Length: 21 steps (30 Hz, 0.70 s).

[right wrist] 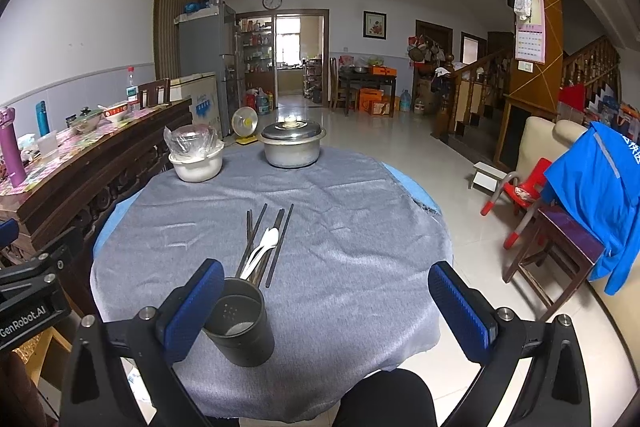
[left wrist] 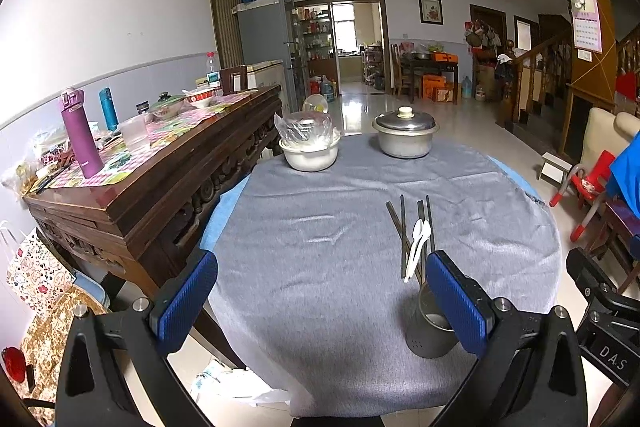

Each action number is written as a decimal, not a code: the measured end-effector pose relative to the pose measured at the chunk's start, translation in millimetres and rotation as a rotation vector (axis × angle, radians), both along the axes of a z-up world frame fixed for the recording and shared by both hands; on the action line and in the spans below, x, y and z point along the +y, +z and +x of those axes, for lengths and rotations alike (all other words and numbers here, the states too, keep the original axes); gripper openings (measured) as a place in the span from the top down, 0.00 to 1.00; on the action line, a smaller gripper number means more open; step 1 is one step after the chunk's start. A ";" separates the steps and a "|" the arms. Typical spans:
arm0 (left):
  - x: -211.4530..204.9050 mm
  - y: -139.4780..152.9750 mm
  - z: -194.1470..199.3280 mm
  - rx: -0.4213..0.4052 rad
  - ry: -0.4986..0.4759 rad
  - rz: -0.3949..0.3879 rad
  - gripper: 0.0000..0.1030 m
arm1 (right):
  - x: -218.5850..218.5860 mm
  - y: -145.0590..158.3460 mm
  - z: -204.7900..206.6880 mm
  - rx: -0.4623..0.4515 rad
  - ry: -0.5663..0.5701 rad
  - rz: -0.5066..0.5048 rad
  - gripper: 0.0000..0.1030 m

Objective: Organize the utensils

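Several dark chopsticks (left wrist: 405,227) (right wrist: 276,247) and two white plastic spoons (left wrist: 416,247) (right wrist: 262,247) lie together on the grey cloth of the round table (left wrist: 320,227) (right wrist: 340,227). A dark metal utensil holder (left wrist: 430,327) (right wrist: 240,323) stands upright just in front of them, empty as far as I can see. My left gripper (left wrist: 320,291) is open above the table's near edge, its right finger beside the holder. My right gripper (right wrist: 326,299) is open, its left finger next to the holder.
A lidded metal pot (left wrist: 405,137) (right wrist: 292,145) and a white bowl with a plastic bag (left wrist: 310,147) (right wrist: 196,159) stand at the table's far side. A cluttered wooden sideboard (left wrist: 160,163) runs along the left. A red chair (right wrist: 520,195) and a stool (right wrist: 560,247) stand on the right.
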<state>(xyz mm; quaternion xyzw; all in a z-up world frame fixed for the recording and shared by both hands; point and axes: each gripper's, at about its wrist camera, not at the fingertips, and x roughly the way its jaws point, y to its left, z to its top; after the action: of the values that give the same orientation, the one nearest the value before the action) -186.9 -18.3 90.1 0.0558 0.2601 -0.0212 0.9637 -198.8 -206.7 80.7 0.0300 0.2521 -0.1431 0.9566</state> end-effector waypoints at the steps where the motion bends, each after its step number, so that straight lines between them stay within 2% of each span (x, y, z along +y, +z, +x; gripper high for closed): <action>1: 0.2 -0.6 0.9 0.002 -0.001 0.000 0.00 | -0.3 -0.7 0.7 0.003 0.000 0.001 0.00; 8: 4.5 -3.1 17.5 0.036 -0.016 -0.017 0.00 | -8.1 -3.0 6.4 0.013 0.024 0.037 0.00; 11: 15.0 -5.0 37.0 0.062 -0.007 -0.047 0.00 | -23.5 -4.5 13.6 0.026 0.044 0.097 0.00; 17: 29.9 -19.9 81.7 0.137 -0.005 -0.071 0.00 | -72.1 -15.1 52.1 0.056 0.117 0.307 0.00; 18: 30.8 -24.0 89.5 0.153 -0.009 -0.075 0.00 | -78.2 -17.2 60.9 0.063 0.127 0.331 0.02; 21: 31.9 -39.6 116.2 0.215 -0.022 -0.098 0.00 | -92.1 -27.6 103.2 0.134 0.148 0.377 0.16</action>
<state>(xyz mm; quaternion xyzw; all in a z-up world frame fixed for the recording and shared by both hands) -70.6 13.6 50.5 0.0087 0.3599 -0.0506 0.9316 -95.6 -298.8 53.1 0.1801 0.3387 -0.0245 0.9232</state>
